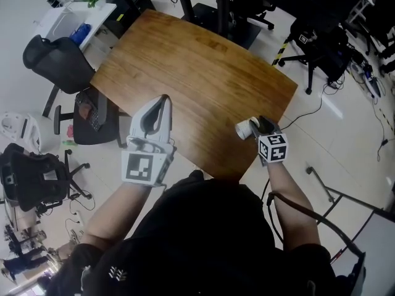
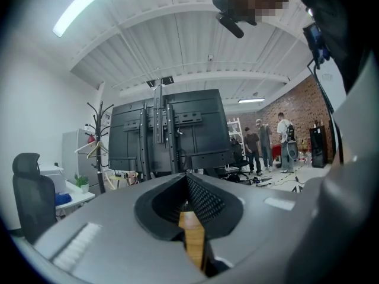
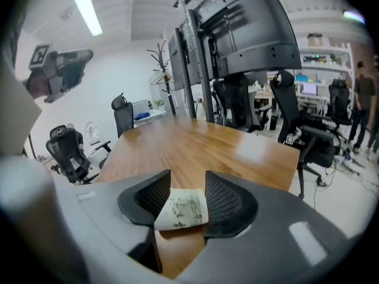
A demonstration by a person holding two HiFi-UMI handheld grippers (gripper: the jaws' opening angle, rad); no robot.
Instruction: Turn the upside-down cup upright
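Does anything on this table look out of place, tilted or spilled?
The cup looks tilted to one side between the open jaws of the right gripper, not standing straight. It is also close to the near right corner of the table. Nothing looks spilled or broken.

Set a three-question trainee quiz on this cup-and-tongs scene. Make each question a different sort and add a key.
1. Which tongs have the cup between their jaws?
2. True or false: the left tongs are shut, with nothing held.
3. In the head view, the cup is: A at the middle of the table; B near the table's right-hand corner closest to the person; C on the floor.
Key: 1 the right tongs, standing open around it; 2 true; 3 B.
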